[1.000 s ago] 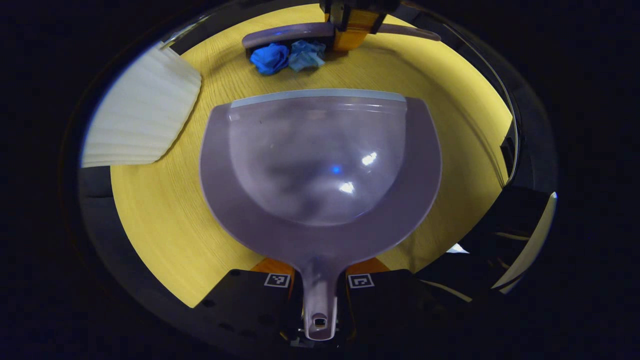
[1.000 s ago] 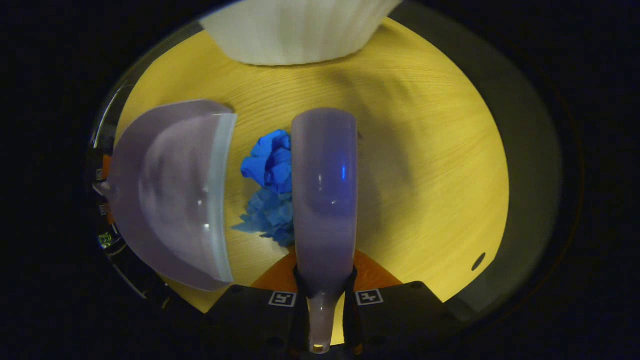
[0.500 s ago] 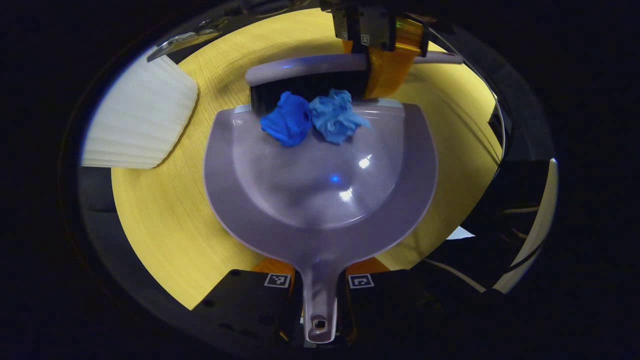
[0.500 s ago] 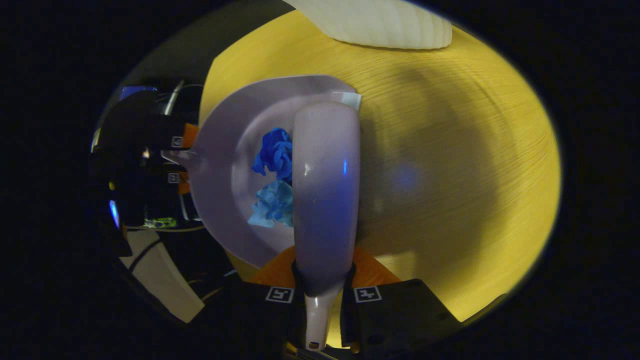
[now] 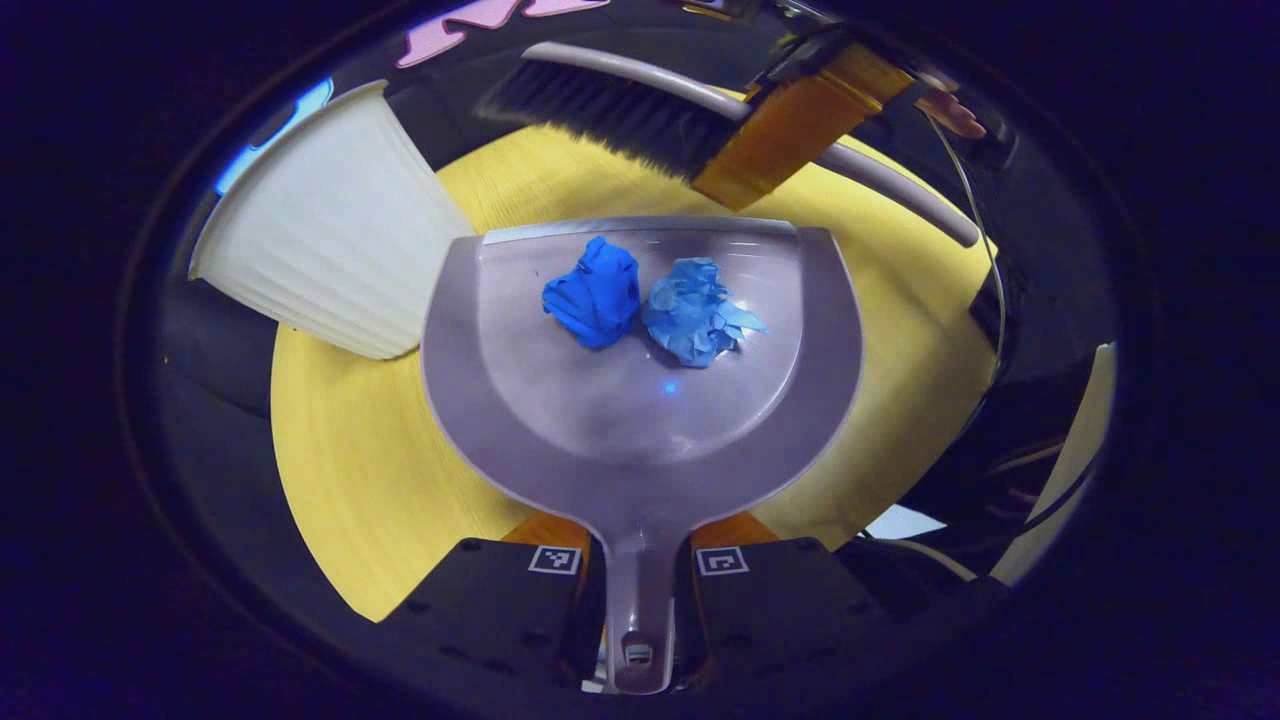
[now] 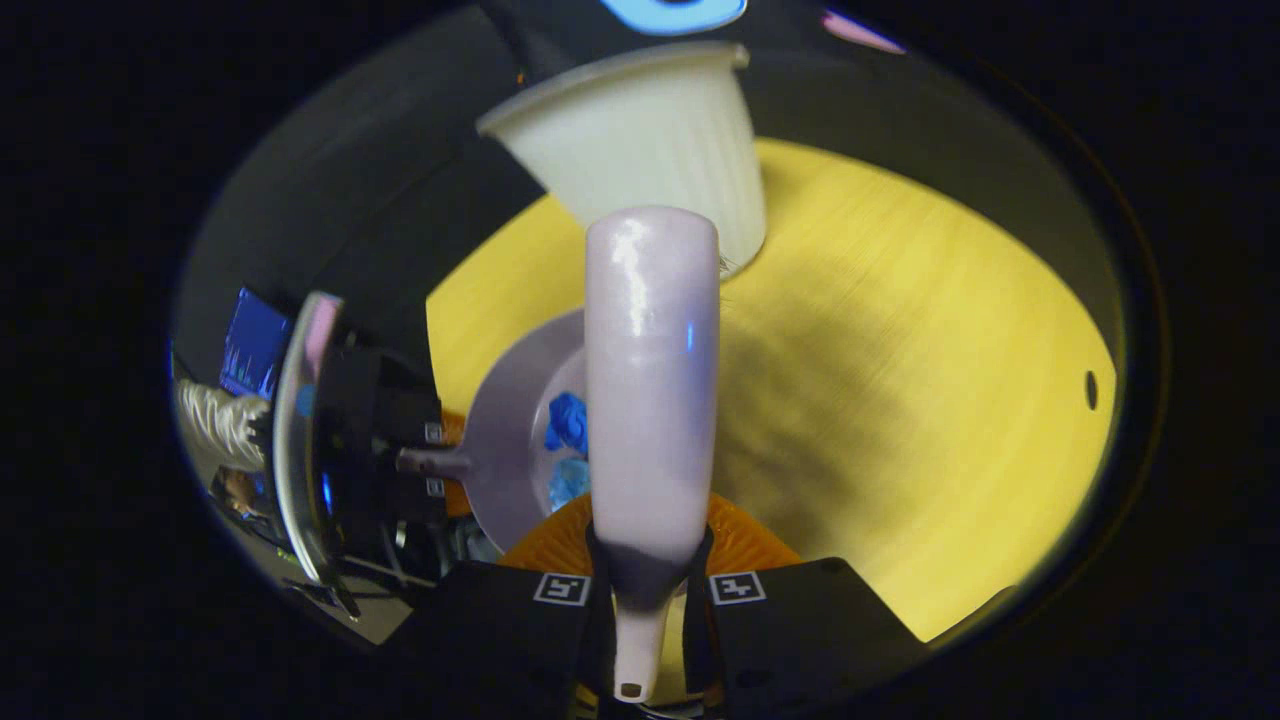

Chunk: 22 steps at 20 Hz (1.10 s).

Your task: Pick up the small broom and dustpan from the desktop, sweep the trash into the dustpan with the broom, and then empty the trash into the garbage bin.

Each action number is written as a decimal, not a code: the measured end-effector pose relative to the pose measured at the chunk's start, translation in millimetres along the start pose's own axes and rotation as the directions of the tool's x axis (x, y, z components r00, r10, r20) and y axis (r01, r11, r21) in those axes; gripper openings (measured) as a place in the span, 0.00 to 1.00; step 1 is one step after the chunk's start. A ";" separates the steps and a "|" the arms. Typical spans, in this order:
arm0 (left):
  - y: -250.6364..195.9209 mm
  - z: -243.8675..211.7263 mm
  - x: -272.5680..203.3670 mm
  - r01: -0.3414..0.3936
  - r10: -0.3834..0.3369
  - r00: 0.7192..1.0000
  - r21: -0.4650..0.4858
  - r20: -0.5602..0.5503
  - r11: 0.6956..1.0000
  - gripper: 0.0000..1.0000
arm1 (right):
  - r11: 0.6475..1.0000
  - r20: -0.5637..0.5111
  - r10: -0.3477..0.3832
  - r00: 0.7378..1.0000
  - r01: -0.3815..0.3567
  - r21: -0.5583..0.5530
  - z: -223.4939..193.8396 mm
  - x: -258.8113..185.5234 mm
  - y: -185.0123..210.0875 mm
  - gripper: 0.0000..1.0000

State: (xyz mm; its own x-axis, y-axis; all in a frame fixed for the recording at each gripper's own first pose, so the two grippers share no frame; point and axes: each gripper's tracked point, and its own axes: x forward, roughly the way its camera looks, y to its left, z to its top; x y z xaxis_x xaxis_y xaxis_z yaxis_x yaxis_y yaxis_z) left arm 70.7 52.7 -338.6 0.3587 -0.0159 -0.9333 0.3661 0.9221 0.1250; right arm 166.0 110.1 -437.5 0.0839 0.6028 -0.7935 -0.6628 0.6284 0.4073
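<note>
The sweep had just finished: where a moment before the small lilac plastic broom (image 5: 640,110) was pressed bristles-down against the lip of the pan, it now hung lifted clear above the far edge, tilted, its dark bristles off the yellow wood-grain tabletop (image 5: 340,470). Both scraps of crumpled paper, the dark blue ball (image 5: 592,294) and the paler blue ball (image 5: 695,310), lay side by side inside the shallow lilac plastic dustpan (image 5: 640,400), near its front lip. The left gripper (image 5: 638,570) had its fingers clamped on the dustpan's handle, and the right gripper (image 6: 650,590) had its fingers clamped on the broom's handle. The pan seemed to have risen a little and come nearer the ribbed white plastic garbage bin (image 5: 320,250), which stood just beside its left edge. To my eye sweeping was done and only the tipping-out remained. Nothing lay between pan and bin; the risk looked to be the paper rolling off the open lip if the pan dipped early. A person's hand (image 5: 945,105) showed behind the broom.
</note>
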 end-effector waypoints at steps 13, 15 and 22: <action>64.8 60.2 -69.5 -0.227 0.239 0.882 -0.079 0.406 0.971 0.25 | 0.944 0.619 -0.328 0.714 0.265 0.195 59.2 -56.5 -12.4 0.27; 106.2 69.1 -84.0 -0.358 0.344 0.849 -0.042 0.401 0.933 0.25 | 0.934 0.628 -0.355 0.693 0.288 0.210 59.5 -47.2 -18.1 0.28; 251.4 93.1 -138.8 -0.685 0.619 0.724 0.208 0.305 0.699 0.26 | 0.914 0.622 -0.407 0.669 0.296 0.279 34.9 -63.8 -22.7 0.28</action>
State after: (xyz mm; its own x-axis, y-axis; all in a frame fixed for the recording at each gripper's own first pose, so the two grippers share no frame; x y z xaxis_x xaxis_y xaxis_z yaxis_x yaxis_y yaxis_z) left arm 192.9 250.7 -146.3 0.7481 0.4412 -0.4956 0.1884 0.5749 0.7962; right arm 201.7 74.6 -380.4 0.7884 0.4538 -0.4153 -0.3733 0.8896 0.2633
